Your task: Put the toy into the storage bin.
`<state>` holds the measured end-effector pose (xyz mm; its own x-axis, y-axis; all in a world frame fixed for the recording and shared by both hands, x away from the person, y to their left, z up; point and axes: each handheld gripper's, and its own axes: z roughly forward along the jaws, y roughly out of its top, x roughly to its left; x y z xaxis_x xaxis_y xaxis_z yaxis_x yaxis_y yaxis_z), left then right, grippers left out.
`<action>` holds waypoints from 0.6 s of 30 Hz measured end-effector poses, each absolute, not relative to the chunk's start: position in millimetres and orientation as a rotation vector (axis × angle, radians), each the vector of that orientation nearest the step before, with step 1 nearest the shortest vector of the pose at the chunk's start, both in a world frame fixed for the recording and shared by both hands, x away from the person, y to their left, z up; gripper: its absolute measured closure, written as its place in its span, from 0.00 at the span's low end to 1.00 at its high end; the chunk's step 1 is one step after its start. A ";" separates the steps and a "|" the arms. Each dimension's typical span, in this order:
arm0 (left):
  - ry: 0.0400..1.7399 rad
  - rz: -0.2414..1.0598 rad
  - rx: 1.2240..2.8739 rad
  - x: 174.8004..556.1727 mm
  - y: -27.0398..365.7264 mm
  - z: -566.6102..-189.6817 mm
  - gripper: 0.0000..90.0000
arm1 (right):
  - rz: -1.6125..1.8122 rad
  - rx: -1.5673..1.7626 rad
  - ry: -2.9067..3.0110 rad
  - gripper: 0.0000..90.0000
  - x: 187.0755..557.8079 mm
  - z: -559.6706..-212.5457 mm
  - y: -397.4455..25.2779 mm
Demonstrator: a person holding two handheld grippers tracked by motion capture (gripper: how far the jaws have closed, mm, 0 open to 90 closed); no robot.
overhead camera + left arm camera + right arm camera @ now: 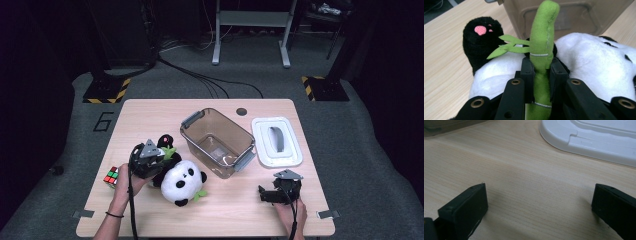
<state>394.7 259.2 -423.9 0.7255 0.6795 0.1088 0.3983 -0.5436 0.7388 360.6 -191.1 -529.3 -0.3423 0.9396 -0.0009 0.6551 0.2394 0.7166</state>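
A black and white panda plush [184, 182] lies on the wooden table [240, 210], just left of a clear brown bin [218, 142]. My left gripper [156, 156] sits over the panda's back end and is shut on its green bamboo stalk [541, 53], which stands up between the jaws. The panda's black foot with a pink pad [481, 37] lies to the stalk's left, its white body [596, 60] to the right. My right gripper [262, 194] rests low on the table near the front right, open, with bare wood between its fingers [465, 207].
The bin's white lid [276, 141] lies flat to the right of the bin, its edge [589, 140] just beyond my right gripper. A Rubik's cube [112, 176] sits at the table's left edge beside the person's left hand.
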 end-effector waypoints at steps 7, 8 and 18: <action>0.788 0.499 2.172 387.3 264.1 -414.2 0.86 | 0.879 1.458 2.084 0.00 360.6 -529.4 -191.1; 0.788 0.495 2.164 386.4 265.1 -412.7 0.86 | 0.879 1.458 2.084 0.00 360.6 -529.4 -191.1; 0.770 0.496 2.122 380.7 270.9 -396.3 0.86 | 0.879 1.458 2.084 0.00 360.6 -529.4 -191.1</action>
